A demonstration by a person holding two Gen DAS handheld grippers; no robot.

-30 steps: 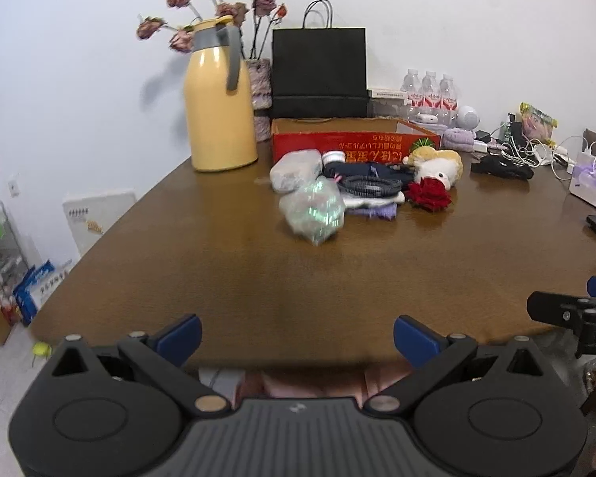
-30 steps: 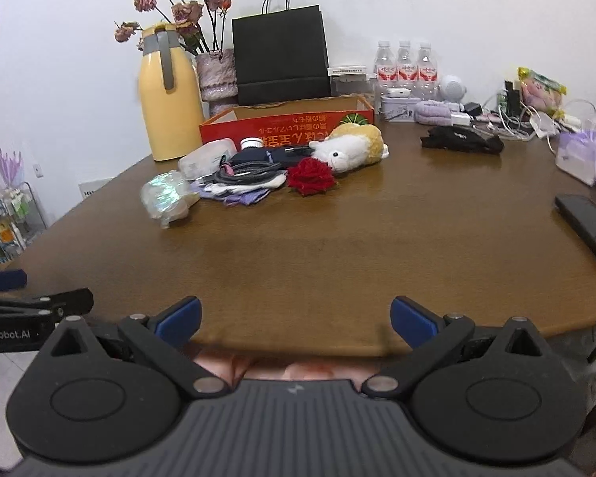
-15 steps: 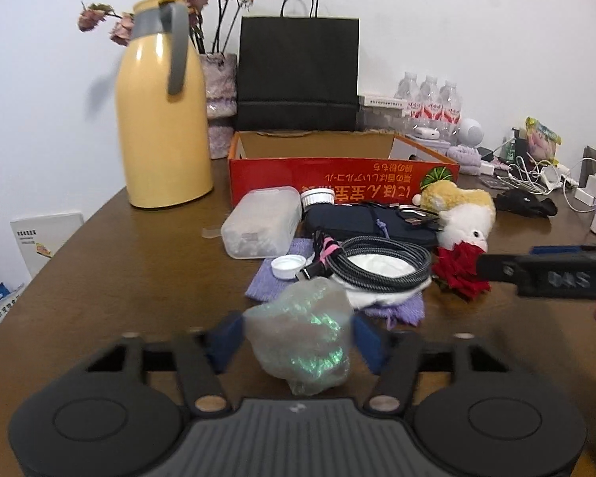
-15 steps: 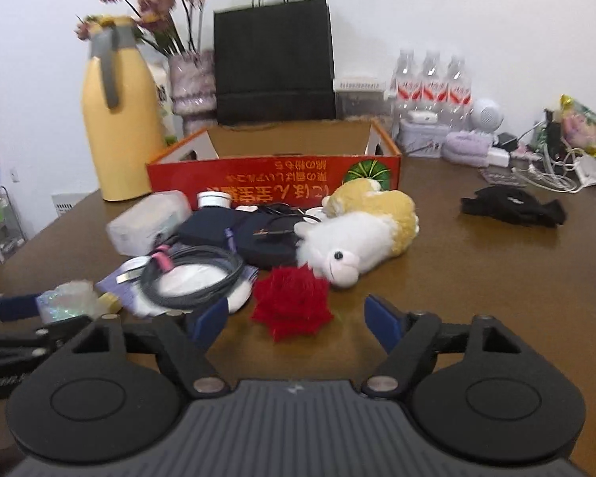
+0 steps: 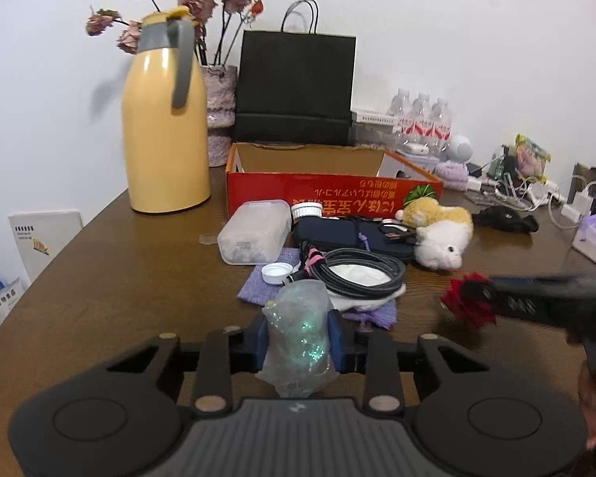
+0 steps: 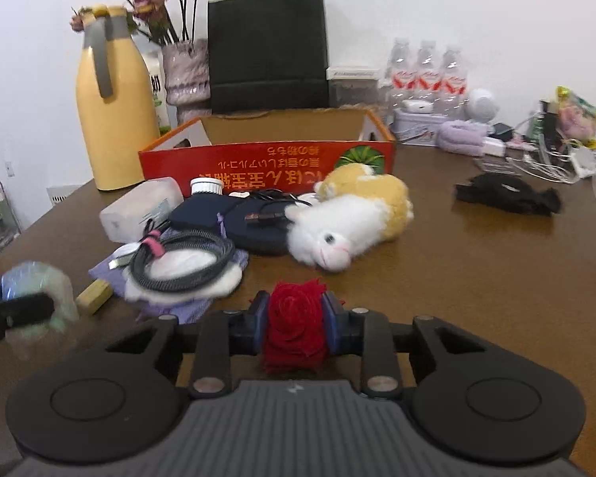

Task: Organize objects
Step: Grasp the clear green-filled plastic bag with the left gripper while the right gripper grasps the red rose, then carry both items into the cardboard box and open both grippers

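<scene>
In the left wrist view, the left gripper (image 5: 298,336) has just been closing and its 2 blue pads now press on either side of a crumpled iridescent plastic bag (image 5: 300,332), which bulges above and below them; the grip sits low on the bag, probably because the soft film would slip from a hold near its top. Just ahead of this gripper lie a coiled black cable (image 5: 359,272) on a purple cloth (image 5: 266,284), and further ahead the open red cardboard box (image 5: 329,194), the likely place for the loose things, judging by the task. Off to its right the other gripper reaches in, blurred, at a red fabric rose (image 5: 467,302). In the right wrist view, the right gripper (image 6: 296,320) has likewise just been closing and is clenched on the red fabric rose (image 6: 296,326), squeezing its petals between both pads, a central hold that suits so small and soft a thing. Ahead of it lies a white and yellow plush toy (image 6: 349,222) on its side on the wooden table (image 6: 476,278), and the box (image 6: 266,165) stands beyond that, open side up.
</scene>
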